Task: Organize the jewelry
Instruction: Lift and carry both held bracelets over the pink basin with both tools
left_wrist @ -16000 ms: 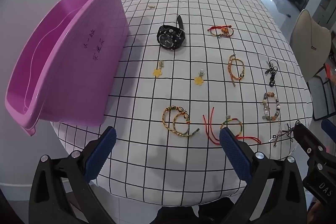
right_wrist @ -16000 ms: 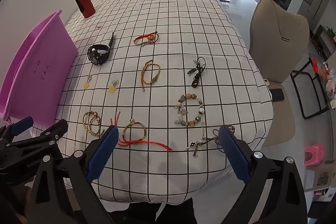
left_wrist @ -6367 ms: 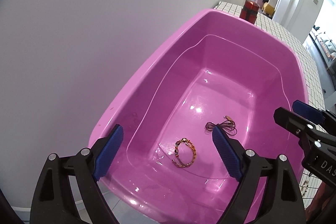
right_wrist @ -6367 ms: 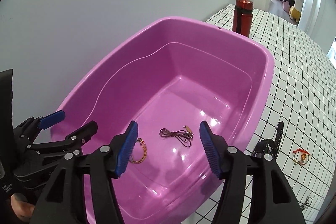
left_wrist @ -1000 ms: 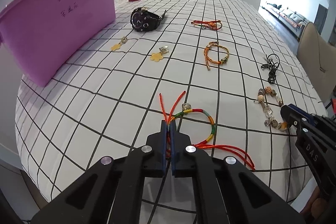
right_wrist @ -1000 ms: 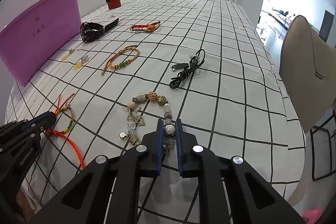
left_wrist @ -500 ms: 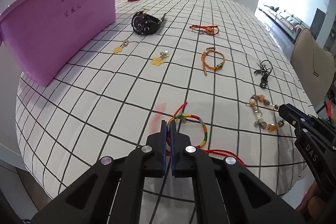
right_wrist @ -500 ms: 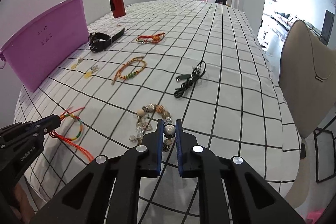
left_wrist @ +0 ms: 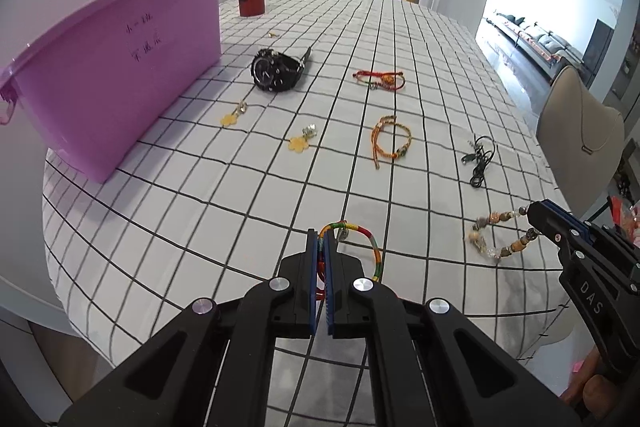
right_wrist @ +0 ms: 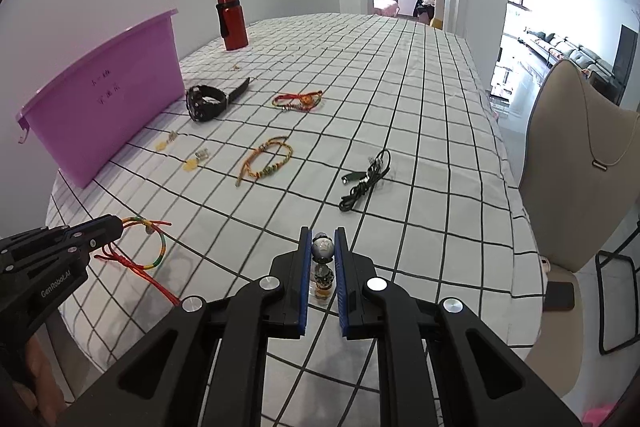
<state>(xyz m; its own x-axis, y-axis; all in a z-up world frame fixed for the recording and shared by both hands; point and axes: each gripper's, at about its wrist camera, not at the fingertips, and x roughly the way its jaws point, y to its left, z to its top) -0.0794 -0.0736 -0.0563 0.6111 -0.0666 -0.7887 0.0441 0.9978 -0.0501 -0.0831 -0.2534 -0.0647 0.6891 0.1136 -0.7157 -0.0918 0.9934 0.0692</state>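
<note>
Since a second ago I've lifted both off the counter (left_wrist: 240,187): left hand-held gripper (left_wrist: 320,247) pinching the cord bracelet (left_wrist: 360,239), right hand-held gripper (right_wrist: 323,251) pinching the bead bracelet (right_wrist: 322,251), seemingly bin (left_wrist: 120,47)-bound, far left.

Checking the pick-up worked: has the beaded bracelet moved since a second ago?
Yes. The beaded bracelet has come up off the tablecloth, clamped in the right hand-held gripper, and now hangs above the grid where it lay.
</note>
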